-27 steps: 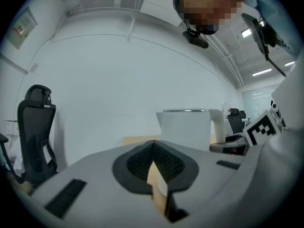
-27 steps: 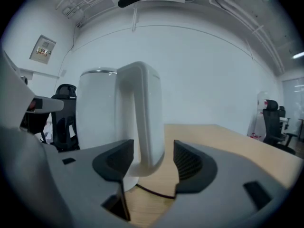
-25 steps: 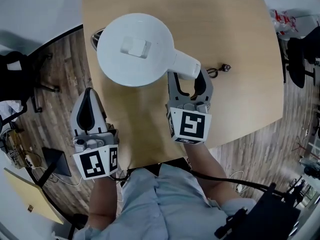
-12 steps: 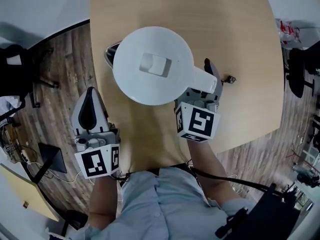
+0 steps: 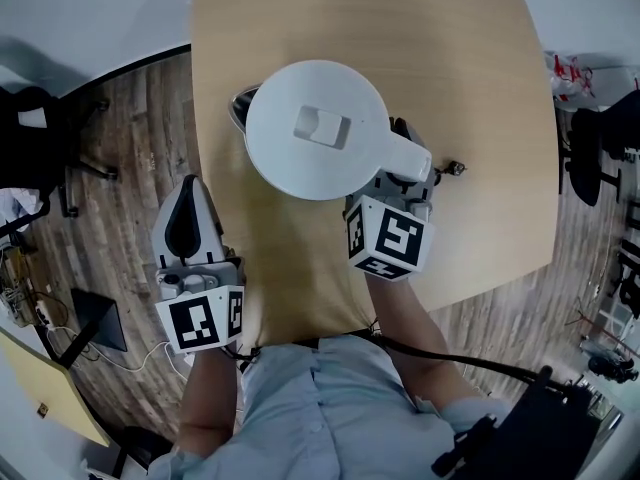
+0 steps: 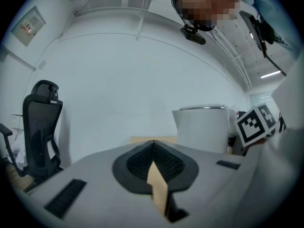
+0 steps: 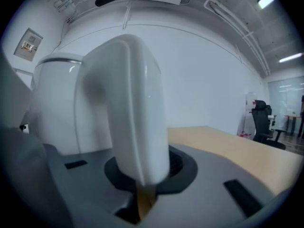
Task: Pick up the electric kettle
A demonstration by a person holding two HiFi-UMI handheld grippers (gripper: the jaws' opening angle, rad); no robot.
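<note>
Right tongs [image 5: 405, 171] pinch kettle [image 5: 318, 128] handle, tips hidden; left tongs [image 5: 189, 193] pressed together

A light wooden table [image 5: 460, 58] stands on a plank floor [image 5: 130, 138]. A dark base [image 5: 238, 108] sits near its left edge, and a small metal piece [image 5: 452, 168] lies toward its right.

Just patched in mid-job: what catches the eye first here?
The big white electric kettle dominates the middle of the wooden table, seen from above. The right gripper is shut on its handle, while the left gripper sits shut and empty at the table's left edge.
</note>
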